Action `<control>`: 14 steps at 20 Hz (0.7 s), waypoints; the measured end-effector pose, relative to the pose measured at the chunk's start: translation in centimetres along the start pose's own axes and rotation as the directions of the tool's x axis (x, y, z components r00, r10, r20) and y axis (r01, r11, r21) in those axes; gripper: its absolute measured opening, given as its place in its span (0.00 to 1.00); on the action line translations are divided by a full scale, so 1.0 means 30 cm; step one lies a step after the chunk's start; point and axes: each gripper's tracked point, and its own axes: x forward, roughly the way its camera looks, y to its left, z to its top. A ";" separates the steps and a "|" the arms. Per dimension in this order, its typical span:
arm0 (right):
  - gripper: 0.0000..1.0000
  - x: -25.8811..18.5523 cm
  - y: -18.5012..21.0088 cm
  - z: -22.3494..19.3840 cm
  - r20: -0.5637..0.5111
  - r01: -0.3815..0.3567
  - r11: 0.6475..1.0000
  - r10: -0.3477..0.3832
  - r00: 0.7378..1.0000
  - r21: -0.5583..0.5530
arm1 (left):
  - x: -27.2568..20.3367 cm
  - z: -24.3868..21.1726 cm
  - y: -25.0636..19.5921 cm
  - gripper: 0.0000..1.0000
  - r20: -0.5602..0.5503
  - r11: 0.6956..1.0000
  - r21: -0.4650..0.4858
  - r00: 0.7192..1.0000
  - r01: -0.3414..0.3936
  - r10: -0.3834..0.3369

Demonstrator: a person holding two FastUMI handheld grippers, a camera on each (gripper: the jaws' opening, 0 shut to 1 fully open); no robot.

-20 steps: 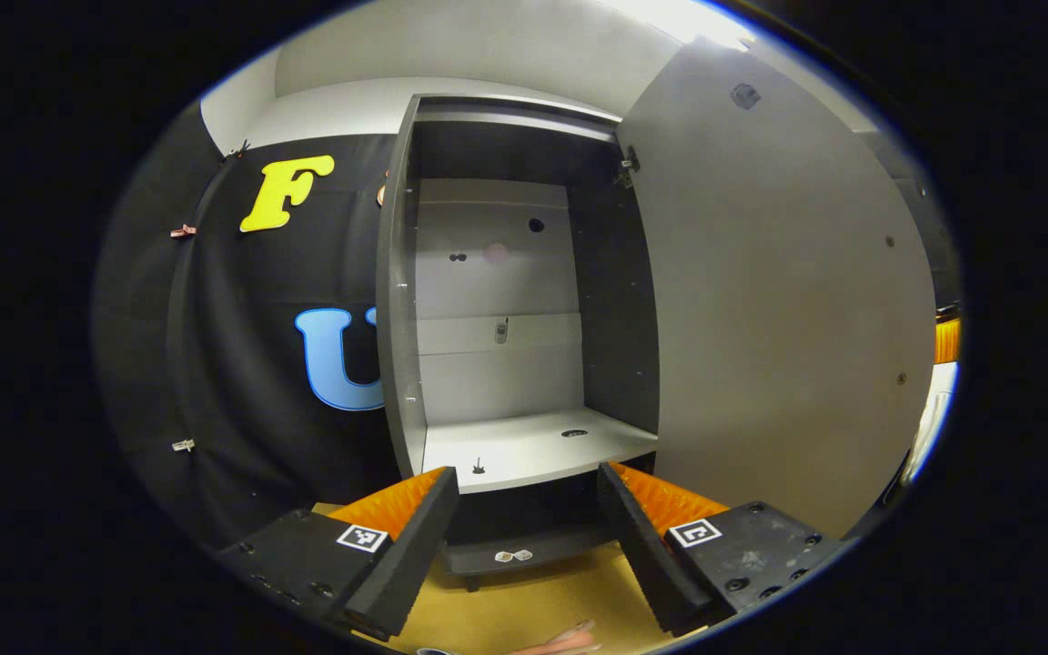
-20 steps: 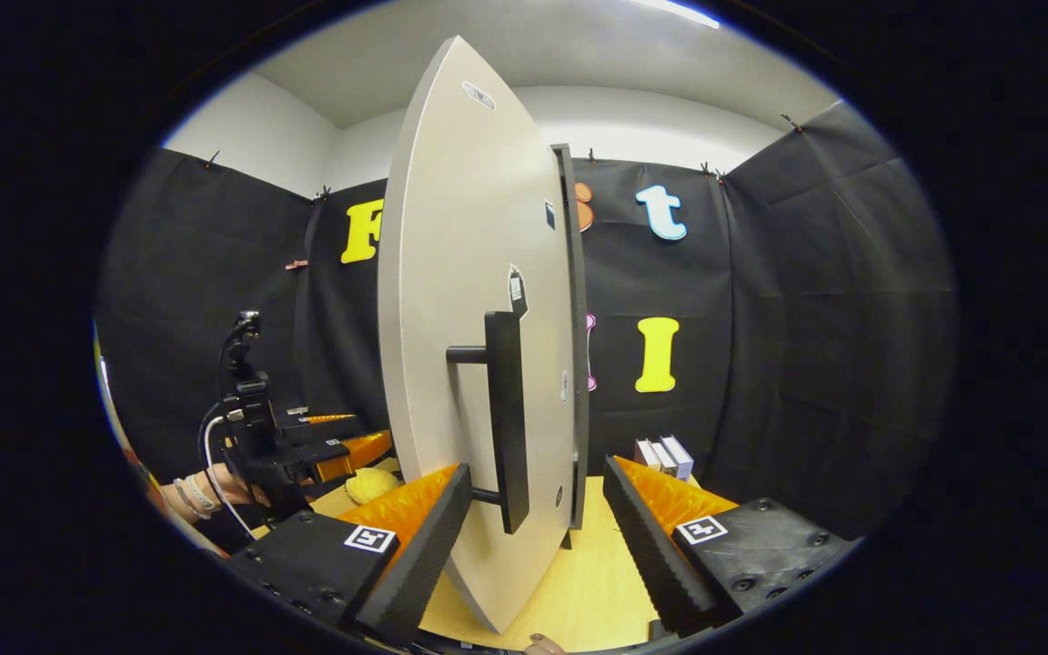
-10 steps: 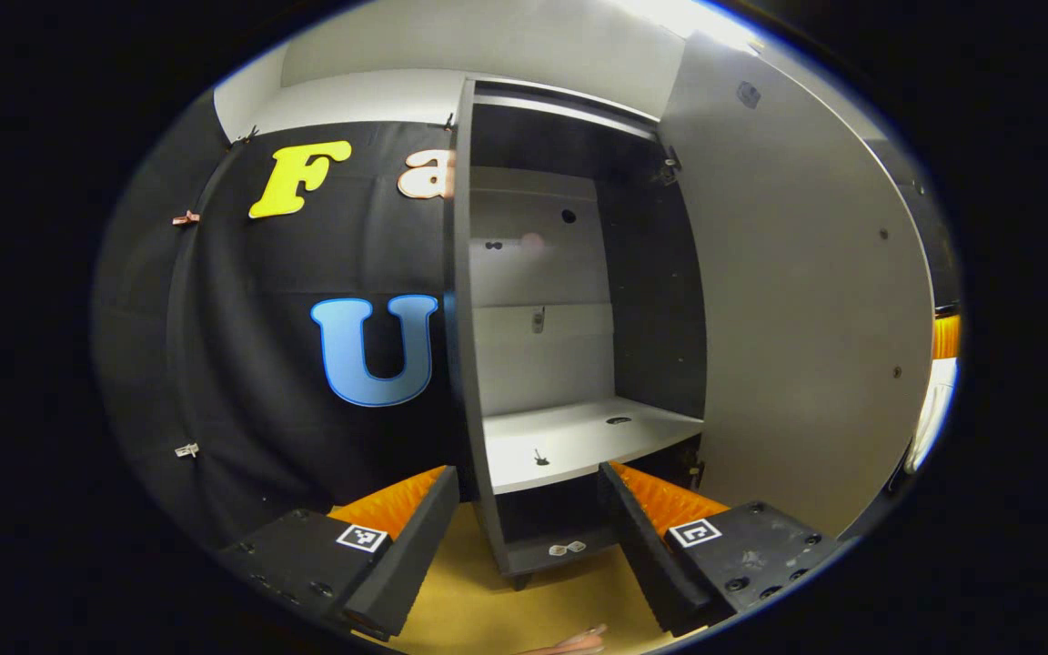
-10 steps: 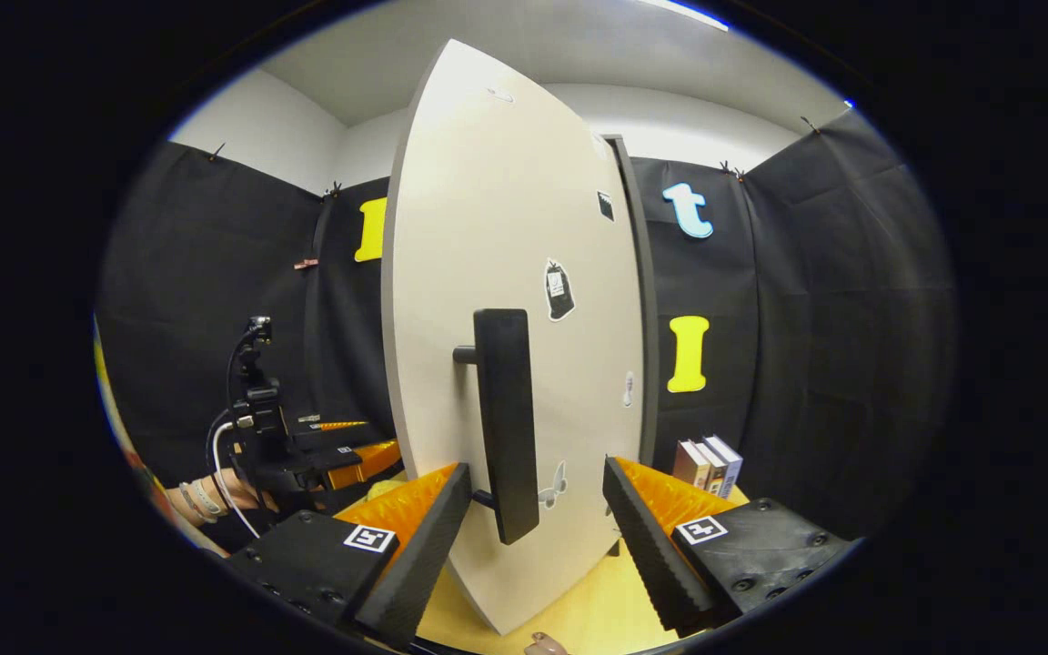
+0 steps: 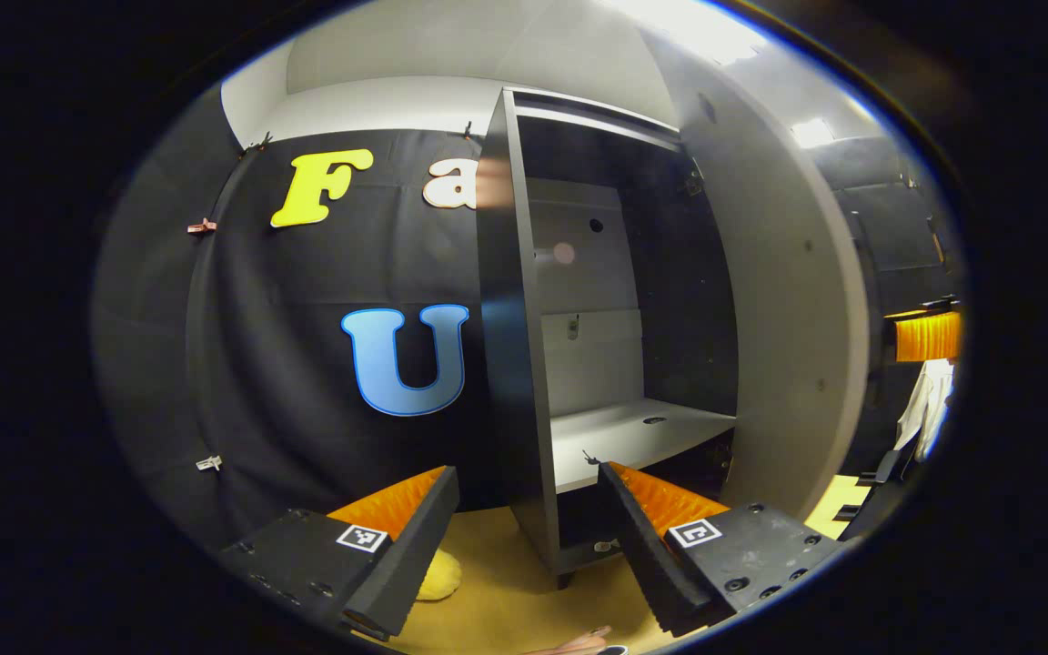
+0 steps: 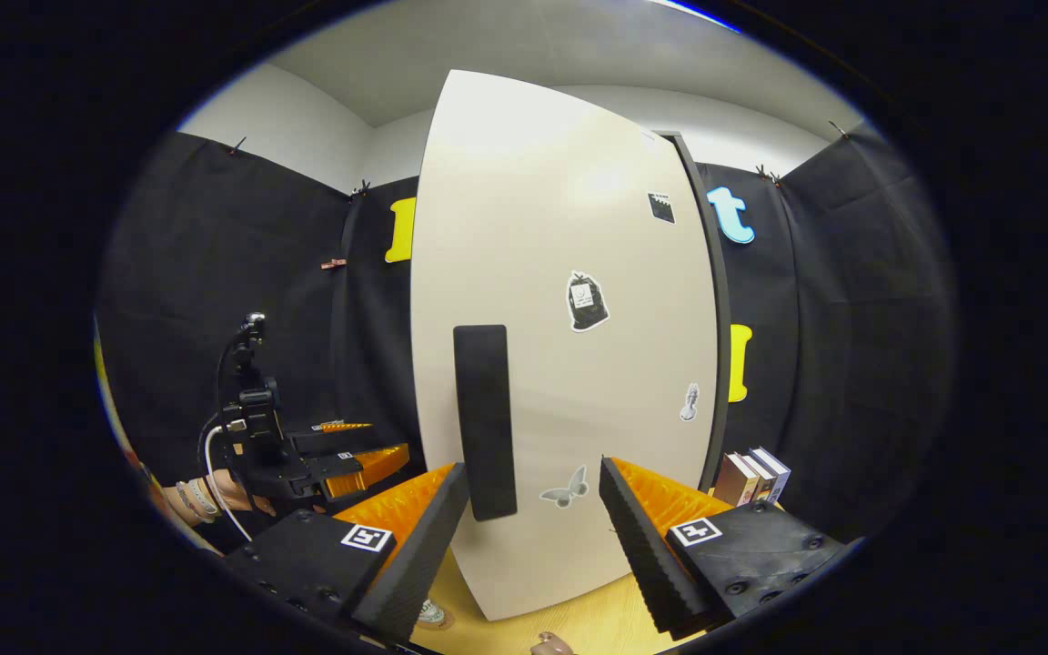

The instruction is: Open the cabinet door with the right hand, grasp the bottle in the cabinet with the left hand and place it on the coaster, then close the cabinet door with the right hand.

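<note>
Cabinet door (image 6: 569,364) with small stickers (image 6: 586,302), no legible writing

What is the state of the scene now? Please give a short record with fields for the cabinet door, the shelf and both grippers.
cabinet door: partly open, its handle facing the right gripper
cabinet door point
shelf: bare where visible, no bottle seen on it
right gripper: open, holding nothing, handle near its fingers
left gripper: open, empty, beside the cabinet's side panel
books: upright by the door's hinge edge
</note>
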 end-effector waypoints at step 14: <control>0.96 0.007 -0.236 0.061 0.007 0.098 0.995 -0.098 0.995 0.002 | -0.090 0.028 -0.077 0.96 0.005 0.995 -0.050 0.996 -0.089 0.089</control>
